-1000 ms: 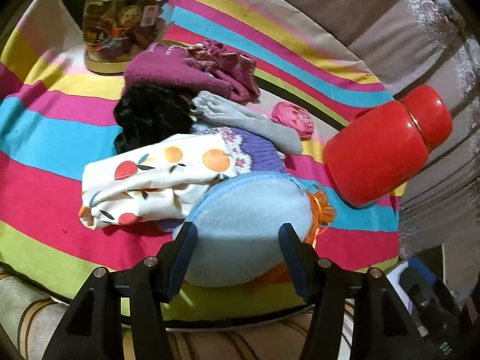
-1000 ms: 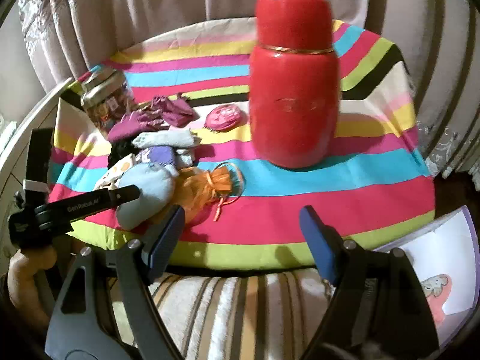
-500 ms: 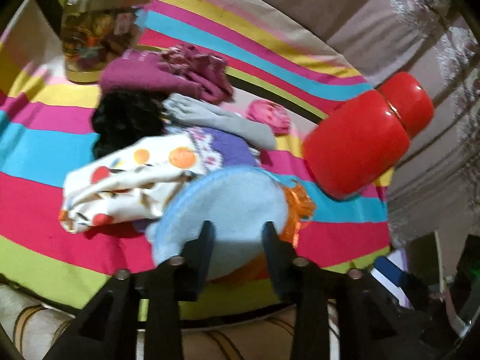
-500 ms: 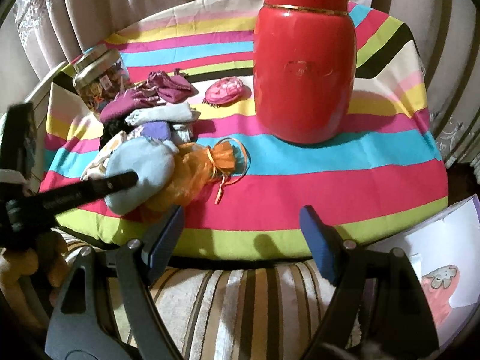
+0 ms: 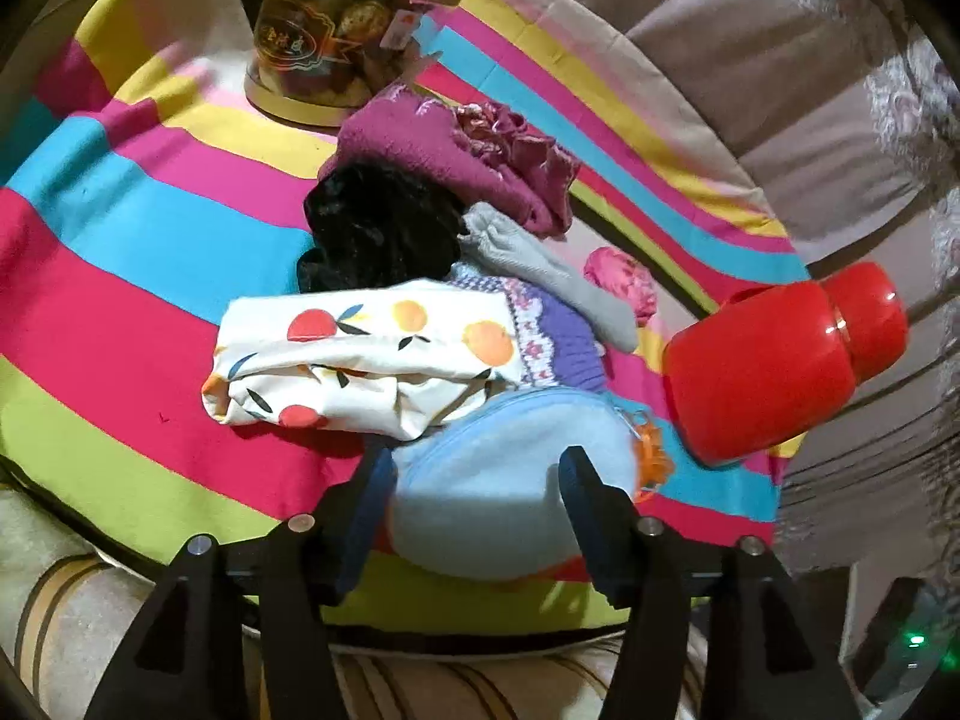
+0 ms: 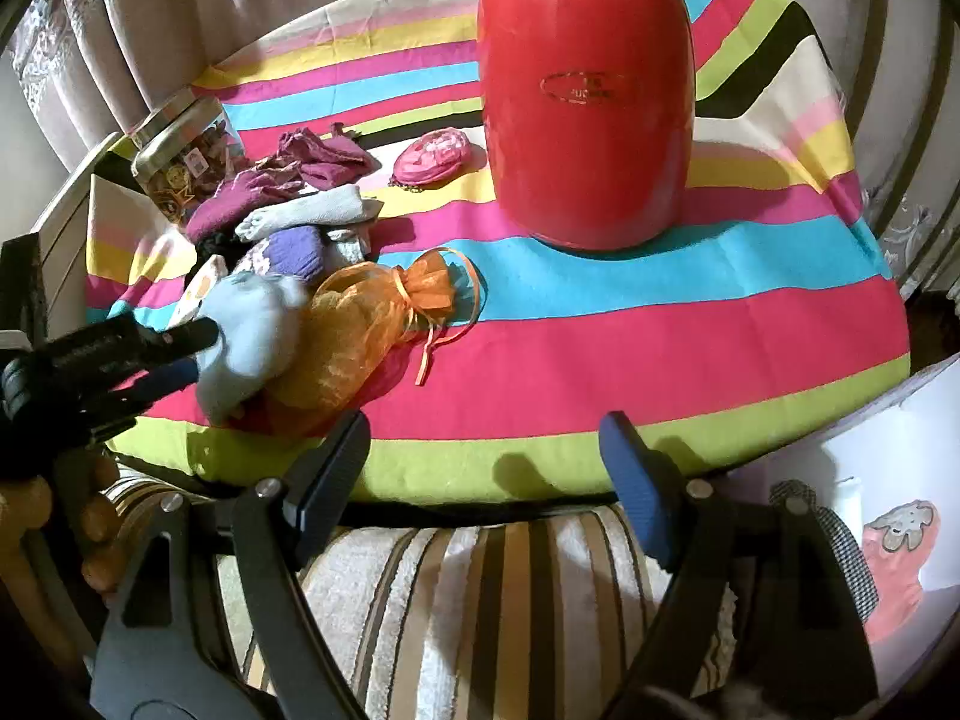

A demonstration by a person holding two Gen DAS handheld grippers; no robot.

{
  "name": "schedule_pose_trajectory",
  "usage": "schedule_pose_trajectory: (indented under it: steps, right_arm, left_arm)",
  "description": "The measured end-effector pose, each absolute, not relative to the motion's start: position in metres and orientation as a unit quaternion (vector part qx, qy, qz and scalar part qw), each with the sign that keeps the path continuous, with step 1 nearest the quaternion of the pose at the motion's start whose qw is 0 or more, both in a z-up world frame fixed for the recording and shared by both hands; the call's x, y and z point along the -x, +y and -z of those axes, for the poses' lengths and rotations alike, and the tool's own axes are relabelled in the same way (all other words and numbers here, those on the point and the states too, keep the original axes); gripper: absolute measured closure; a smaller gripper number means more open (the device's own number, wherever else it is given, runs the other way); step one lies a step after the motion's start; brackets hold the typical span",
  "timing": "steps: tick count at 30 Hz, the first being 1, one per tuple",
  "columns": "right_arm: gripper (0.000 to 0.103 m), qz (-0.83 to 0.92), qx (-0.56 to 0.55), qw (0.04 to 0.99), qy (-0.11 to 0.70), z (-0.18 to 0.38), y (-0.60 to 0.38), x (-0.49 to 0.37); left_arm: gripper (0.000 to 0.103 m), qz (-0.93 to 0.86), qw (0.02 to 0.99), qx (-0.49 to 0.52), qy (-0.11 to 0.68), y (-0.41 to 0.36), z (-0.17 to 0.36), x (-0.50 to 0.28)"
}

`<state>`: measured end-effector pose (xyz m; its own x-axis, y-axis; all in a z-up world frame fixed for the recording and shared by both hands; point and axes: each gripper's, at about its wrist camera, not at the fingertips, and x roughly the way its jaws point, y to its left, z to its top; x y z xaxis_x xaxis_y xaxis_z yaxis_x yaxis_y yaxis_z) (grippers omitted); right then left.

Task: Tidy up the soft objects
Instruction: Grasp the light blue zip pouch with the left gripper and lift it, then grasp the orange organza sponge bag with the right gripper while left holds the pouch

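1. Nearest to us, the right gripper (image 6: 483, 459) hangs over the table's near edge with its jaws spread wide and nothing between them; below it we see a striped cushion (image 6: 480, 594)
2. Our left gripper (image 5: 477, 498) has its jaws spread on either side of the pale blue pouch (image 5: 510, 492), which lies at the near edge of the striped tablecloth (image 5: 120, 252); whether the pads press the fabric we cannot tell (in the right view the gripper's tip meets the pouch)
3. Just right of the pouch and touching it lies the orange mesh bag (image 6: 360, 324), its ribbon trailing across the pink stripe
4. Behind the pouch we find the fruit-print cloth (image 5: 360, 354), folded and lapping over the pouch's far rim, with a purple knit piece (image 5: 558, 336) tucked beside it
5. Farther back, the grey sock (image 5: 540, 276) lies across the purple knit, next to a black fluffy item (image 5: 378, 234)
6. Beyond these sits the maroon knitwear (image 5: 444, 150), bunched, and well to its right a small pink purse (image 6: 435, 156) lies by itself
7. The red jar (image 6: 588, 102) stands upright at the right, apart from the pile
8. Farthest left, a gold-lidded snack jar (image 5: 324, 42) stands just behind the maroon knitwear
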<state>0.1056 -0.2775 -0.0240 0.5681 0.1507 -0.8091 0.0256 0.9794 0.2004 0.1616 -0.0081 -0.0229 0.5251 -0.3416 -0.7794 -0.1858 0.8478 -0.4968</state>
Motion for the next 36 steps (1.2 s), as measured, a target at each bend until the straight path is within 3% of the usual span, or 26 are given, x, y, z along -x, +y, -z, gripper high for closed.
schedule_pose_trajectory:
  steps: [4, 11, 12, 14, 17, 21, 36]
  right_arm:
    - [0.022, -0.036, -0.108, 0.877, 0.467, 0.027, -0.281, -0.106]
    - [0.022, -0.035, -0.111, 0.876, 0.469, 0.029, -0.282, -0.107]
    - [0.022, -0.035, -0.112, 0.875, 0.469, 0.03, -0.283, -0.107]
    - [0.022, -0.034, -0.113, 0.874, 0.471, 0.031, -0.282, -0.108]
    - [0.022, -0.035, -0.107, 0.875, 0.47, 0.03, -0.28, -0.108]
    - [0.022, -0.033, -0.108, 0.875, 0.47, 0.03, -0.281, -0.106]
    - [0.022, -0.077, -0.114, 0.849, 0.51, 0.033, -0.262, -0.126]
  left_arm:
    - [0.034, 0.046, 0.829, 0.25, 0.498, -0.011, 0.024, -0.163]
    - [0.034, 0.062, 0.804, 0.245, 0.538, -0.021, 0.046, -0.177]
    - [0.036, 0.073, 0.8, 0.246, 0.543, -0.022, 0.049, -0.18]
    - [0.058, 0.097, 0.793, 0.249, 0.547, -0.024, 0.054, -0.182]
    - [0.071, 0.106, 0.814, 0.224, 0.525, -0.031, 0.039, -0.175]
    - [0.073, 0.123, 0.84, 0.201, 0.488, -0.042, 0.017, -0.166]
    - [0.075, 0.148, 0.866, 0.315, 0.359, -0.002, -0.014, -0.16]
